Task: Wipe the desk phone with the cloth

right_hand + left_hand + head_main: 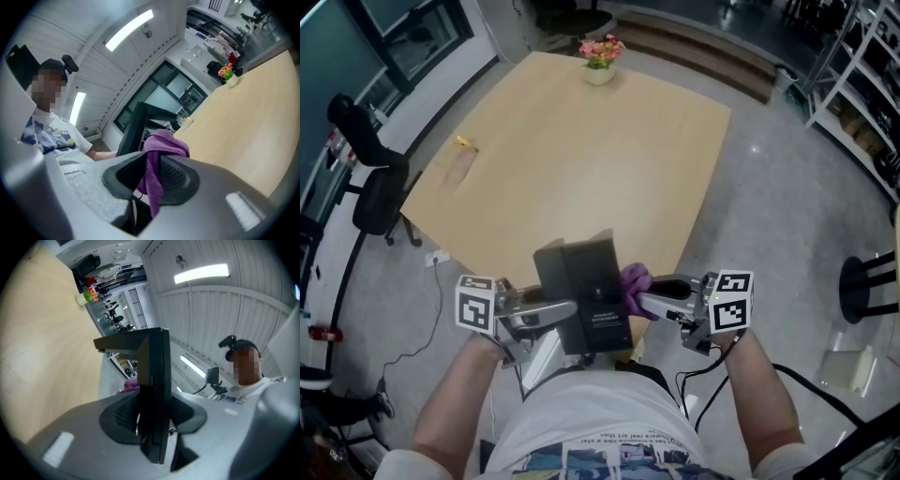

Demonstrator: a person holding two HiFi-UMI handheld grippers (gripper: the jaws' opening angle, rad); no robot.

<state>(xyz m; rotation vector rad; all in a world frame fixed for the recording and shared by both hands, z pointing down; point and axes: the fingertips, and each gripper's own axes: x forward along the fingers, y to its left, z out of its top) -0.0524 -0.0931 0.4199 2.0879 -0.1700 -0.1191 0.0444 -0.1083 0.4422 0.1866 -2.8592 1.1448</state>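
Observation:
The desk phone [586, 291] is a black slab with a raised stand, held up off the wooden table [581, 159] near its front edge. My left gripper [565, 311] is shut on the phone's left side. In the left gripper view the phone [154, 380] stands edge-on between the jaws of the left gripper [152, 427]. My right gripper [645, 302] is shut on a purple cloth [635, 281], which touches the phone's right edge. In the right gripper view the cloth [159, 150] hangs folded from the right gripper [152, 180], with the phone [136, 126] just behind it.
A pot of pink flowers [600, 61] stands at the table's far edge and a small yellow item [467, 143] lies at its left side. A black office chair [366, 159] is left of the table, a stool [867, 291] at the right.

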